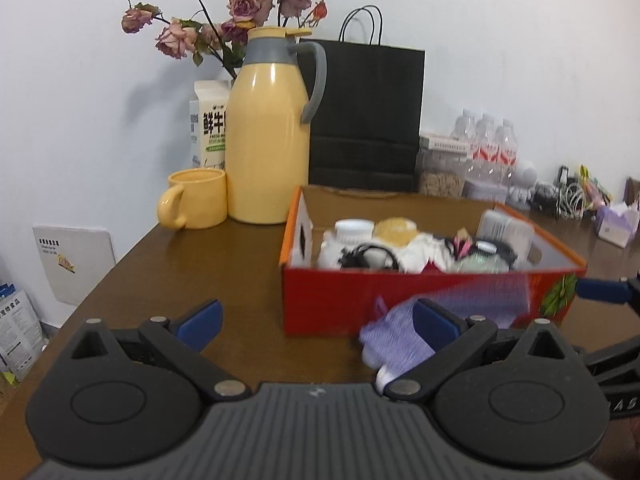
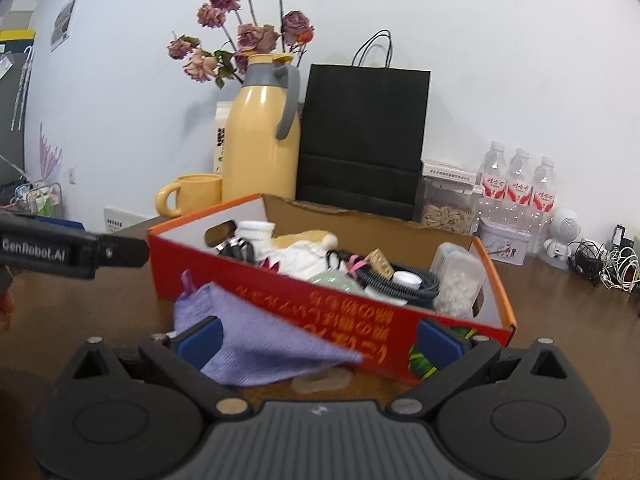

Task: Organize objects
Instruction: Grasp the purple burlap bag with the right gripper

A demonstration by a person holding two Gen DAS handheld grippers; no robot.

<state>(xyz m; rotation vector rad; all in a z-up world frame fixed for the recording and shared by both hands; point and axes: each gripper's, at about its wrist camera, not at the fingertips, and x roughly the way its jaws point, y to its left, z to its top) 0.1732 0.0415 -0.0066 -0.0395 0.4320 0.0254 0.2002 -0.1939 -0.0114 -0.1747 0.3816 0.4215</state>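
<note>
- Tongs both gape wide: the left gripper (image 1: 318, 320) holds nothing, and the right gripper (image 2: 318, 338) has a purple cloth (image 2: 256, 336) lying loose between its fingers, whether gripped I cannot tell.
- Cloth sits on the table (image 1: 208, 276) against the near wall of the red box (image 2: 332, 304), its long side running along that wall, one corner poking up.
- Box is crammed with bottles, cable and white rags.
- Behind stand a yellow jug (image 1: 270, 140), mug (image 1: 196, 204), black bag (image 1: 366, 116) and water bottles (image 2: 518, 188).
</note>
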